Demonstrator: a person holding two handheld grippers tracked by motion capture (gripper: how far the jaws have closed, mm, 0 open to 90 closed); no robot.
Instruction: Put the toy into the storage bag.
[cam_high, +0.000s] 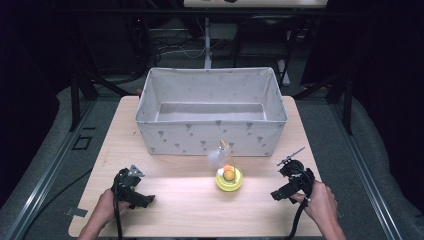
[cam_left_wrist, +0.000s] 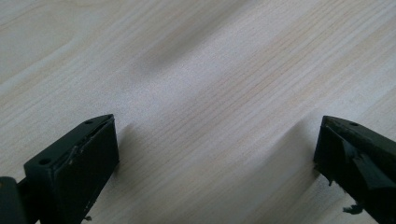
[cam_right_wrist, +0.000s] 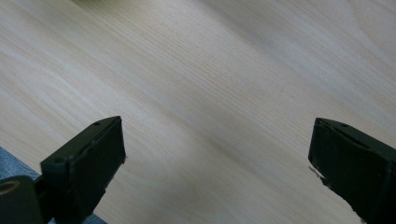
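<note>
A yellow round toy (cam_high: 229, 178) with an orange ball on it and a white feather on a stick stands on the wooden table (cam_high: 190, 200), just in front of a white fabric bin (cam_high: 211, 112). My left gripper (cam_high: 145, 199) rests low over the table at the front left, held by a hand. Its jaws stand wide apart over bare wood, left gripper (cam_left_wrist: 217, 140). My right gripper (cam_high: 278, 194) sits at the front right, right of the toy. In the right gripper view the right gripper (cam_right_wrist: 217, 140) is open with nothing between its jaws.
The bin is empty and takes up the far half of the table. Bare wood lies between the two grippers, in front of the toy. Dark floor, metal frame legs and cables surround the table.
</note>
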